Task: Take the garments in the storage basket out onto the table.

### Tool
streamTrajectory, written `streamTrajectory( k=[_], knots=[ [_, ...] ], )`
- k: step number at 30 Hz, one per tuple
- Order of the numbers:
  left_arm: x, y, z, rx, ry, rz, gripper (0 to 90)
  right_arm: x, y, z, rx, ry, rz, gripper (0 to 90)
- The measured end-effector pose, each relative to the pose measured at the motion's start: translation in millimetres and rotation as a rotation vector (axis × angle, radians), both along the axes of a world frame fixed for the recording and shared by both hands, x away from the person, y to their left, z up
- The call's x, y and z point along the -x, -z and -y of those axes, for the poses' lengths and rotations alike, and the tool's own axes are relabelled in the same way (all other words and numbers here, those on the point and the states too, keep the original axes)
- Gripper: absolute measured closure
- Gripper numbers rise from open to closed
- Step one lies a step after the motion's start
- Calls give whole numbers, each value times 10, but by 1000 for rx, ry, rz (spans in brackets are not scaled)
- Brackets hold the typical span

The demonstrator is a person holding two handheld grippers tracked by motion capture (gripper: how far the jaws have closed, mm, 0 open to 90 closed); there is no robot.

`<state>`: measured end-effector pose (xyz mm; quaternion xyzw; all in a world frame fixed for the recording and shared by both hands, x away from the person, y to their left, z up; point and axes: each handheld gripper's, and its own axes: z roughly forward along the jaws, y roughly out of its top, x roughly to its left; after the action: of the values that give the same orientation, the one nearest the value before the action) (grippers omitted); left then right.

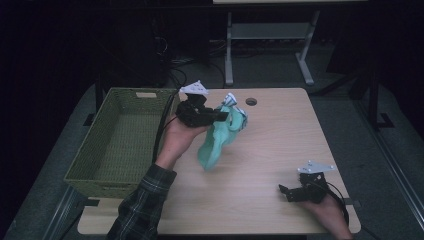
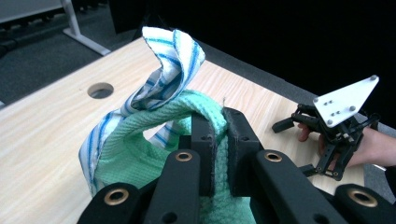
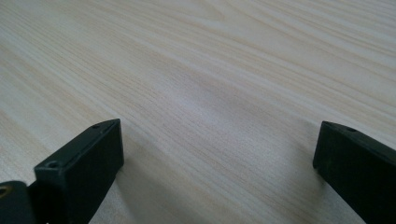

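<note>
Gripping the green cloth [image 1: 216,142] and perhaps the striped cloth [image 2: 163,65], the left tool [image 2: 219,135] shows no readable writing.

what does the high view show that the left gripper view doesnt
The high view takes in the green woven basket at the table's left side, the plaid sleeve behind the left gripper, and a desk frame on the floor beyond.

The left gripper view gives the close detail: its jaws are pinched on the green cloth, with a blue-striped white cloth caught up with it.

Both share the wooden table, its round hole, the hanging cloths and the right gripper resting at the table's near right with its jaws open.
</note>
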<state>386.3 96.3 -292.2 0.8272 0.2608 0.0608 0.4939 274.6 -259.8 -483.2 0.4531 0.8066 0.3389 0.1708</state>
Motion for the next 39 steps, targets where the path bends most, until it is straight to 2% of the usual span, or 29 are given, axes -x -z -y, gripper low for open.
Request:
streamTrajectory(
  k=[8, 15, 22, 32, 39],
  knots=[
    [-5, 267, 228, -26, 4, -26, 831, 0, 0, 1, 0, -1, 0, 12],
    [-8, 494, 423, -64, 9, -41, 830, -1, 1, 3, 2, -3, 2, 12],
    [-8, 728, 580, -74, 15, -71, 829, -1, 1, 3, 4, -2, 2, 12],
    [-24, 1100, 842, -157, 43, -78, 825, 0, 0, 2, 3, -1, 0, 13],
    [-2, 1337, 1004, -177, 54, -100, 820, 0, 1, 1, 1, -1, 1, 12]
  ],
)
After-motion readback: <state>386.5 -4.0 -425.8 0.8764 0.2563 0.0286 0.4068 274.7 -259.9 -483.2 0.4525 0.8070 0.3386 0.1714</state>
